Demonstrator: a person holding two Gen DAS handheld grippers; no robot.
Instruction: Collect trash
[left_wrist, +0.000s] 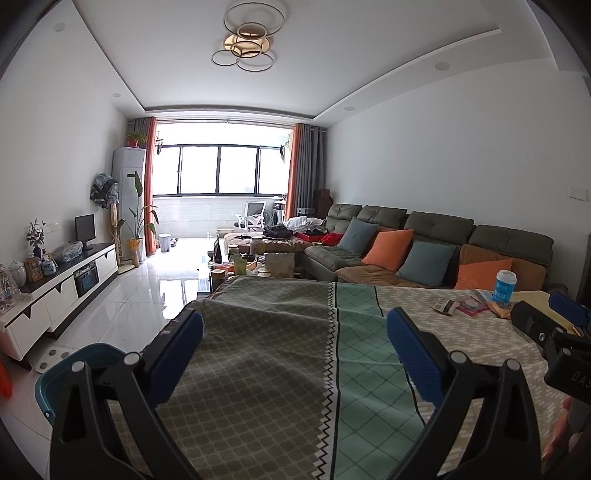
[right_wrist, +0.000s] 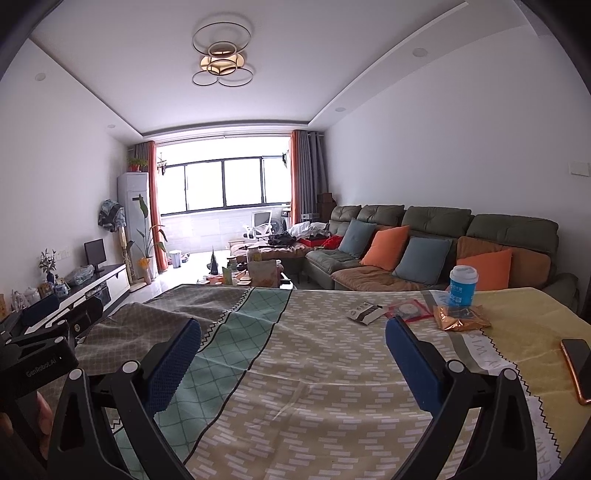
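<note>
Trash lies on the patterned tablecloth (right_wrist: 314, 362) at the far right: a blue paper cup (right_wrist: 462, 286) standing upright, a gold crumpled wrapper (right_wrist: 461, 318), a red-edged clear packet (right_wrist: 408, 309) and a black-and-white packet (right_wrist: 364, 312). They also show in the left wrist view: the cup (left_wrist: 504, 286), the black-and-white packet (left_wrist: 446, 305). My right gripper (right_wrist: 293, 345) is open and empty, short of the trash. My left gripper (left_wrist: 295, 332) is open and empty over the cloth's left part. A teal bin (left_wrist: 55, 384) stands on the floor left of the table.
A phone (right_wrist: 578, 367) lies at the table's right edge. A green sofa (right_wrist: 424, 243) with cushions stands behind the table. A cluttered coffee table (right_wrist: 251, 275) stands beyond the far edge. A TV cabinet (left_wrist: 62, 295) lines the left wall.
</note>
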